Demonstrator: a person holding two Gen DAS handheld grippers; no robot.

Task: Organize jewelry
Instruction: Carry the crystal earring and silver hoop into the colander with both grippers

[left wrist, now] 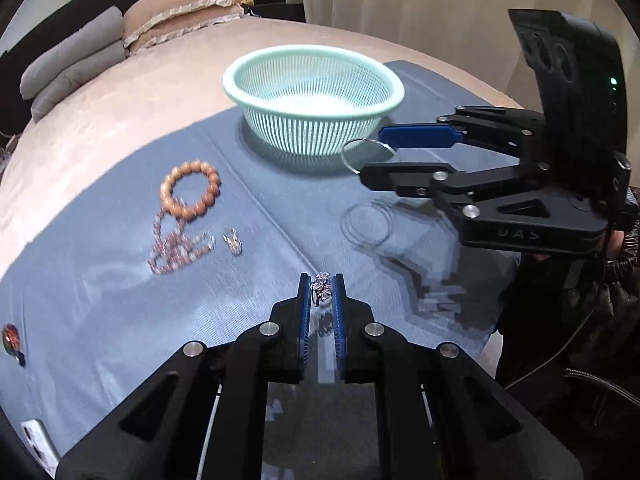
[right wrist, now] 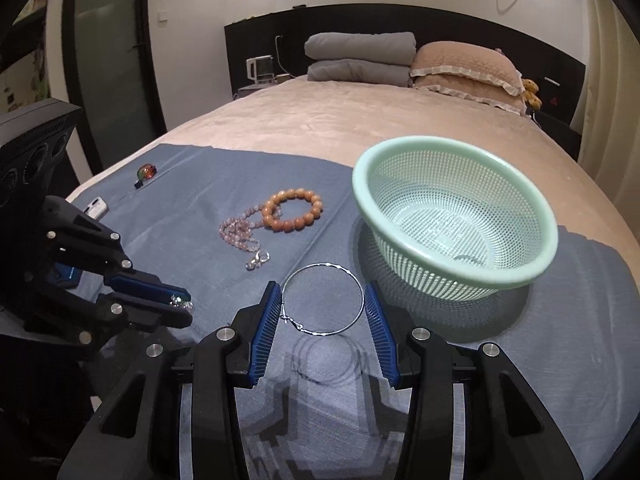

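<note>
Left gripper (left wrist: 322,292) clenched on ring (left wrist: 322,289) | right gripper (right wrist: 323,304) grasping hoop (right wrist: 322,299), basket (right wrist: 532,276) just beside | bare cloth (right wrist: 192,232) between beads (right wrist: 294,210) and cloth edge

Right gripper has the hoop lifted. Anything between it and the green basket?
Nothing visible. The hoop sits clamped in the right gripper, only bare blue cloth separates it from the basket, whose mouth is open.

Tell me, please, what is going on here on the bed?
A person is sorting jewelry on a blue cloth with two tools. The left hand-held gripper is shut on a small sparkly piece; the right hand-held gripper holds a thin silver hoop above the cloth. The green basket stands nearby; an orange bead bracelet and a pink bead strand lie on the cloth.
</note>
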